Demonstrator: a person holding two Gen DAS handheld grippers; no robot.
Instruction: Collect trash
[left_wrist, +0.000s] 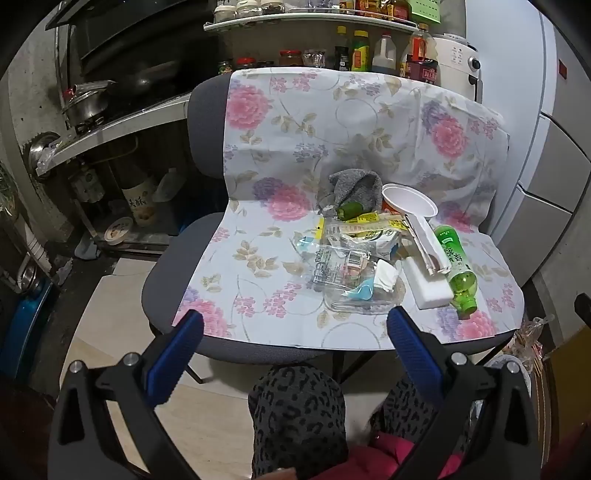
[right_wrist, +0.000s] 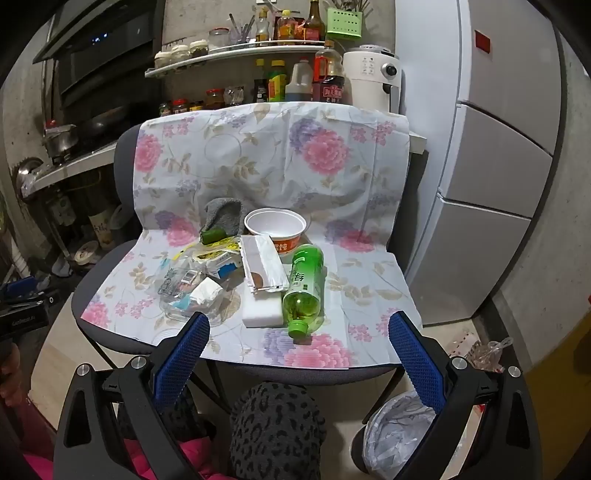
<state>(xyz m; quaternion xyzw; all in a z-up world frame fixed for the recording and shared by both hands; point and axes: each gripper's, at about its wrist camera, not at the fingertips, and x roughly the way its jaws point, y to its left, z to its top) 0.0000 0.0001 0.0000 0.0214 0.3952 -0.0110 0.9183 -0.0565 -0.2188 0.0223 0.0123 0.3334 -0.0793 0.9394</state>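
A heap of trash lies on a chair draped with a floral cloth (left_wrist: 332, 122) (right_wrist: 258, 147). In it are a green plastic bottle (left_wrist: 458, 269) (right_wrist: 304, 288), a white foam block (left_wrist: 428, 288) (right_wrist: 260, 312), a silver wrapper (left_wrist: 424, 240) (right_wrist: 264, 264), a white instant-noodle bowl (left_wrist: 408, 201) (right_wrist: 275, 223), clear plastic packaging (left_wrist: 332, 269) (right_wrist: 181, 284), a crumpled tissue (left_wrist: 386, 277) (right_wrist: 207, 290) and a grey cloth (left_wrist: 356, 186) (right_wrist: 223, 214). My left gripper (left_wrist: 295, 345) is open in front of the chair's near edge. My right gripper (right_wrist: 299, 345) is open too, nothing between its pads.
A bin lined with a clear bag (right_wrist: 399, 428) stands on the floor at the lower right. The person's patterned knees (left_wrist: 295, 413) (right_wrist: 277, 428) are below the grippers. A stove counter (left_wrist: 110, 129) runs left, a fridge (right_wrist: 498, 166) stands right, bottles (right_wrist: 295, 77) behind.
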